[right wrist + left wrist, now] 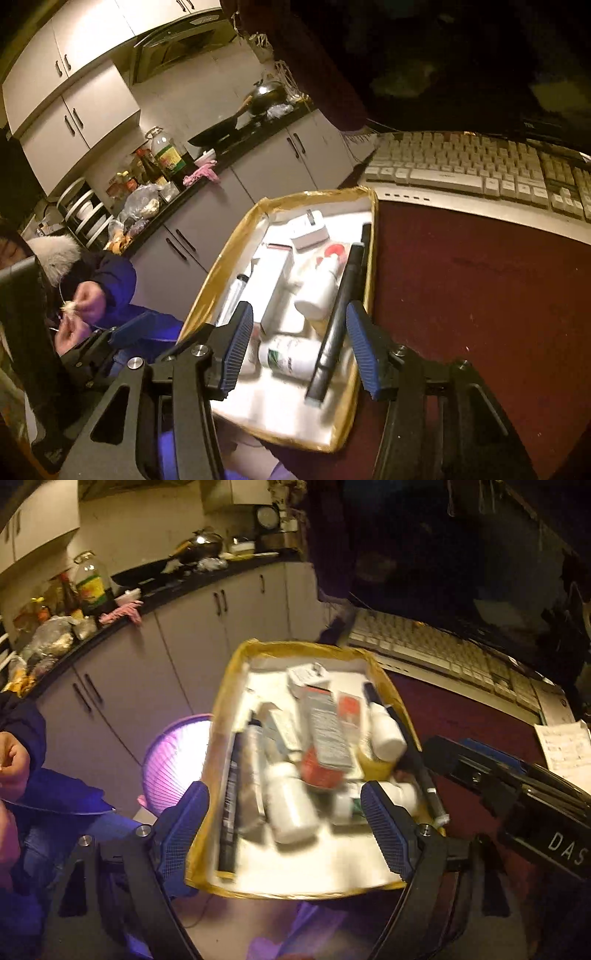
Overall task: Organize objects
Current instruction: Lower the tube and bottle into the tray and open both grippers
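Observation:
A shallow white box with yellow-taped edges [236, 686] lies on the dark red table, holding several white bottles [288, 805], small cartons [325, 731] and a black pen [424, 768]. My left gripper [284, 819] is open just above the box's near end, empty. In the right wrist view the same box [236, 240] shows a white bottle [317, 288], a labelled bottle [291, 354] and a long black marker [340, 317]. My right gripper [299, 343] is open over the near end, with the labelled bottle and marker between its fingers, not gripped.
A beige keyboard [461, 170] lies behind the box on the red table [480, 295]. A paper sheet [565, 753] lies at the right. A purple basket [173, 764] stands on the floor left of the table. A seated person [85, 288] and kitchen cabinets [192, 627] are at left.

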